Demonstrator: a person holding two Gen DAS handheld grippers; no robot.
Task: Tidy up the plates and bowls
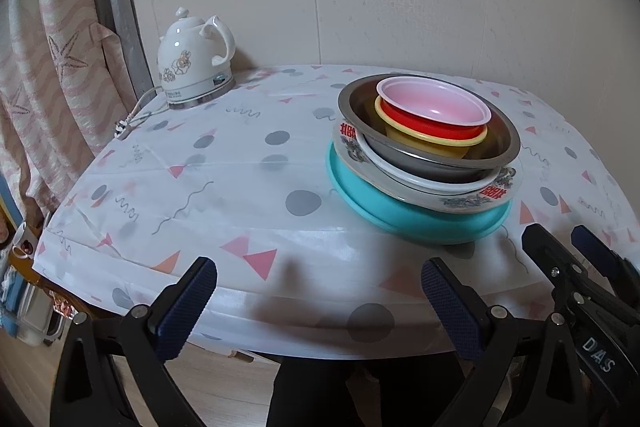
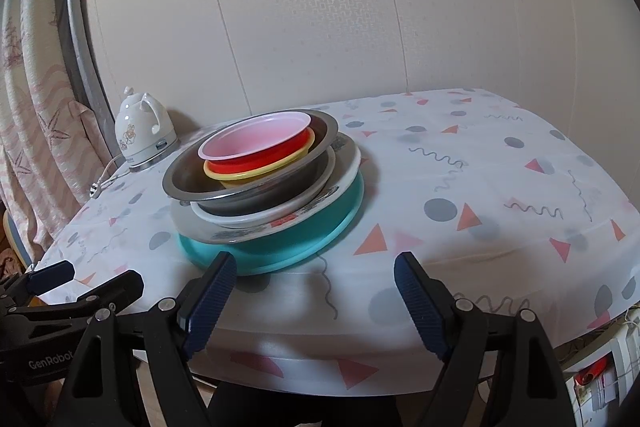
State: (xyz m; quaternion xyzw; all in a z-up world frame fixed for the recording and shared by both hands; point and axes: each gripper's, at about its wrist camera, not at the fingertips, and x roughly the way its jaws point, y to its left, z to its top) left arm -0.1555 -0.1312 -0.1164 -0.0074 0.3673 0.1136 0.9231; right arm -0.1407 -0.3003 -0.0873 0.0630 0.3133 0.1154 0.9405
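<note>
A stack of dishes stands on the table (image 1: 200,187). From the bottom up it holds a teal plate (image 1: 420,219), a patterned plate (image 1: 350,137), a white dish (image 1: 420,182), a steel bowl (image 1: 400,155), a yellow bowl (image 1: 436,147), a red bowl (image 1: 424,125) and a pink bowl (image 1: 432,103). My left gripper (image 1: 320,291) hovers open over the table's front edge, left of the stack, with nothing between its fingers. My right gripper (image 2: 314,283) is open just in front of the teal plate (image 2: 280,251) and holds nothing. Each gripper shows in the other's view: right gripper (image 1: 564,243), left gripper (image 2: 86,279).
A white ceramic kettle (image 1: 192,63) with a loose cord (image 1: 132,123) sits at the table's back left corner by the wall. A pink patterned curtain (image 1: 52,75) hangs at the left. A mug (image 1: 22,243) and clutter lie below the left edge. A power strip (image 2: 600,375) lies low right.
</note>
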